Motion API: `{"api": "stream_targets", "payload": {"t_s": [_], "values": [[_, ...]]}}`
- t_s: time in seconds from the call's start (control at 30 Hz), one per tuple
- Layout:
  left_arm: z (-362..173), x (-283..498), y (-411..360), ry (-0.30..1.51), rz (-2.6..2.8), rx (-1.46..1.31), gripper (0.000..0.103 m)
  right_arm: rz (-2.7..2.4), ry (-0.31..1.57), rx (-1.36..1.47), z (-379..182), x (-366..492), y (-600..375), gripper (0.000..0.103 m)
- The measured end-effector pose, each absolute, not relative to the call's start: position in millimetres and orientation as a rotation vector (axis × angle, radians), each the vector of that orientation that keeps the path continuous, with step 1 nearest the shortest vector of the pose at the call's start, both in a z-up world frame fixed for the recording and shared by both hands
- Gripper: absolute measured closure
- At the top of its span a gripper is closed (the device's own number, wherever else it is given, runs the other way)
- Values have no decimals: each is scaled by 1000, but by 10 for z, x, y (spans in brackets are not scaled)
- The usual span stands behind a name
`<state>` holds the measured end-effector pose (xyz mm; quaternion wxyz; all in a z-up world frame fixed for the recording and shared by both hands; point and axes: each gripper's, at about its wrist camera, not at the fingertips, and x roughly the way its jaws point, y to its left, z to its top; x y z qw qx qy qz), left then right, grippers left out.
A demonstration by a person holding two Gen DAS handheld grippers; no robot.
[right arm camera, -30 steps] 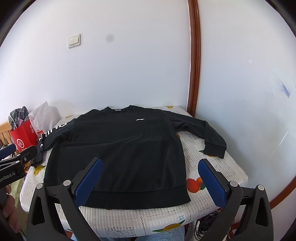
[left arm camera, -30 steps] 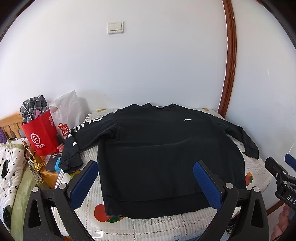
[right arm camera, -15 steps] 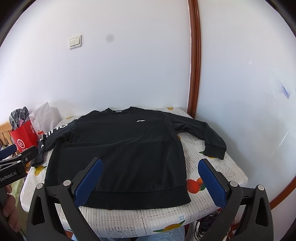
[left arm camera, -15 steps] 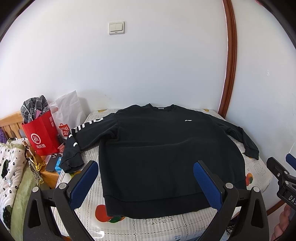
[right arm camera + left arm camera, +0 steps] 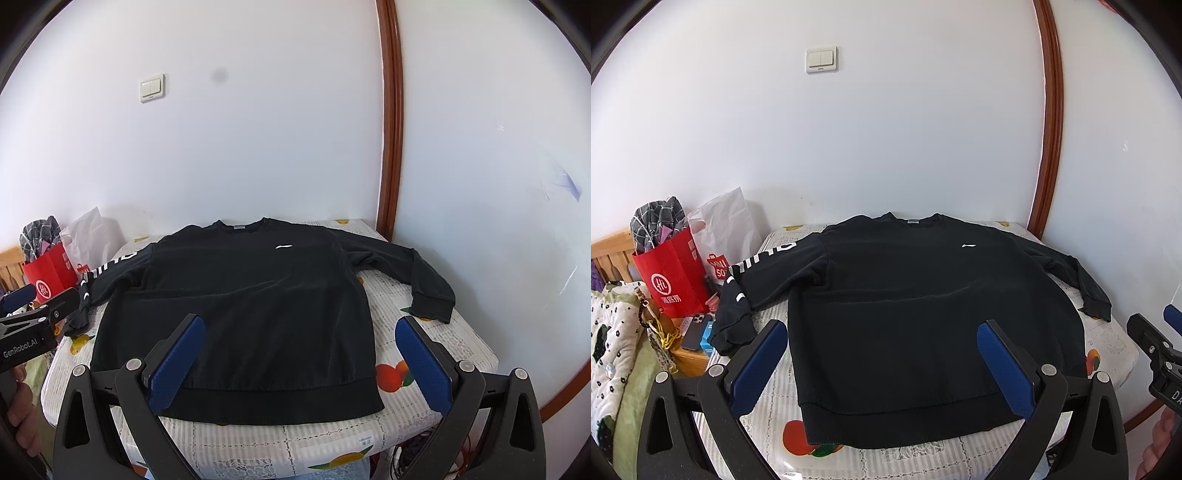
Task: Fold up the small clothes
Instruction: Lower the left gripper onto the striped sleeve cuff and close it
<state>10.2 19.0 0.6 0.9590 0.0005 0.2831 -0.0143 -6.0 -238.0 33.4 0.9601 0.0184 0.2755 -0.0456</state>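
Note:
A black long-sleeved sweatshirt (image 5: 923,310) lies flat and face up on a small table with a fruit-print cloth (image 5: 1108,347), collar toward the wall, hem toward me. It also shows in the right wrist view (image 5: 251,310). Its left sleeve with white lettering (image 5: 753,273) hangs over the table's left edge. Its right sleeve (image 5: 417,273) lies bent on the table. My left gripper (image 5: 882,365) is open and empty, above the hem. My right gripper (image 5: 301,354) is open and empty, above the hem.
A red paper bag (image 5: 672,273) and a white plastic bag (image 5: 727,229) stand left of the table, with a phone (image 5: 696,330) on a wooden stand. A bed with a patterned quilt (image 5: 613,343) lies at far left. White walls enclose the back and right.
Both grippers have barely shifted; the sweatshirt lies as before.

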Motion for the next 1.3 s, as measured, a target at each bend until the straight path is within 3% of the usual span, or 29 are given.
{"api": "stream_targets", "payload": {"t_s": [0.4, 0.7, 0.87, 1.03, 1.3], "values": [[-486, 779, 560, 710, 8, -25, 0, -53, 567, 0, -46, 394, -2346, 1], [-955, 1311, 1357, 815, 172, -45, 1, 4, 743, 4, -583, 1086, -2243, 2], [-1214, 1567, 1846, 873, 263, -96, 3, 11, 799, 16, -837, 1393, -2194, 7], [-1469, 1765, 1959, 916, 291, -78, 3, 30, 859, 48, -1046, 1585, -2148, 9], [-1691, 1961, 1965, 941, 362, 22, 18, 25, 906, 7, -1199, 1752, -2040, 9]]}}
